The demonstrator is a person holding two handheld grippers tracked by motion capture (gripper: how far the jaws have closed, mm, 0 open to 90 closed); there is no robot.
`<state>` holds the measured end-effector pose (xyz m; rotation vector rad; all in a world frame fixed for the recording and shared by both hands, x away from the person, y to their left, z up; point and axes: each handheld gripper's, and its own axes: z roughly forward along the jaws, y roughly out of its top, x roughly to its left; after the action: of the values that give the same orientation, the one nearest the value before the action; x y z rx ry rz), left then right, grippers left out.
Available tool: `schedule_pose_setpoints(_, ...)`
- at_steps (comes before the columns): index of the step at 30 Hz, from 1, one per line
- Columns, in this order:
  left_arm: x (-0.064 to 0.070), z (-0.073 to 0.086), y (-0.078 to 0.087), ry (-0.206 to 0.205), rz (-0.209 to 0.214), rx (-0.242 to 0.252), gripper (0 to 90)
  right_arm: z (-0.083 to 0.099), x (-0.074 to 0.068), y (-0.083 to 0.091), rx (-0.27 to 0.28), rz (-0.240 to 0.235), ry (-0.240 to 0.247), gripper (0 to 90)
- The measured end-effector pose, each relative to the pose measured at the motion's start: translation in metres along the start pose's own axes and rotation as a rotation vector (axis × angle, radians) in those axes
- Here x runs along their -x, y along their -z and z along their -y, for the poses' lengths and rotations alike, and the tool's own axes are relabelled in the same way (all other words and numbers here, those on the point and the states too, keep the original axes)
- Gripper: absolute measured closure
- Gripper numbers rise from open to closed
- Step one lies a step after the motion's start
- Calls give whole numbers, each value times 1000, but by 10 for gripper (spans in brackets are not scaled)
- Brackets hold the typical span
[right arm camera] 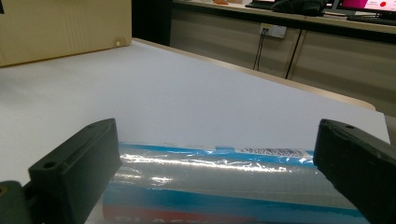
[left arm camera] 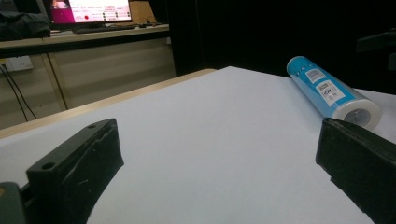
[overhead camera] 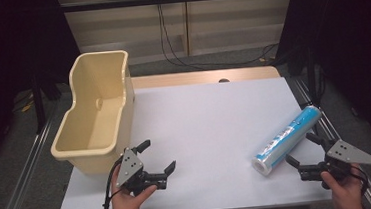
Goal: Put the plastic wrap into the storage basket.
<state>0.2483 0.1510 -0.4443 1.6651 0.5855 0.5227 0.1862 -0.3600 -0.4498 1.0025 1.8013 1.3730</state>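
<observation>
White table [overhead camera: 205,128], largest surface. Beige plastic bin [overhead camera: 96,111] stands at its far-left edge, open top, hollow inside. Blue-and-white wrapped roll [overhead camera: 287,139] lies on its side at the near right, slanting from near-left to far-right; white end cap faces the near side. Right gripper [overhead camera: 305,148] sits just near-right of the roll, jaws spread wide, holding nothing; in the right gripper view the roll [right arm camera: 224,179] lies crosswise between the two jaws, contact not certain. Left gripper [overhead camera: 158,156] at near left, just beside the bin's near corner, jaws spread, nothing between them; roll [left arm camera: 329,88] well apart from it.
</observation>
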Motion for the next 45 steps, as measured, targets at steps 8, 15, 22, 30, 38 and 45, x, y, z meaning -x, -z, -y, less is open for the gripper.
schedule_pose_setpoints(8, 1, 0, -5, 8, 8, -7, 0, 0, -1, 0, 0, -2, 0, 1)
schedule_pose_setpoints(15, 4, 0, -12, 14, 25, -10, 0, -1, -1, 0, 11, 4, 0, 0)
schedule_pose_setpoints(22, 8, -2, -20, 20, 41, -11, 0, -1, -2, 0, 12, 3, 3, 0)
schedule_pose_setpoints(30, 20, -5, -40, 24, 92, -25, 0, 0, -4, -1, 0, -7, 22, 1)
schedule_pose_setpoints(38, 38, -12, -68, 10, 160, -39, 0, 0, -6, 0, 1, 0, 17, 0)
schedule_pose_setpoints(45, 51, -14, -87, 22, 195, -57, 0, -1, -7, 0, 10, -2, 10, 0)
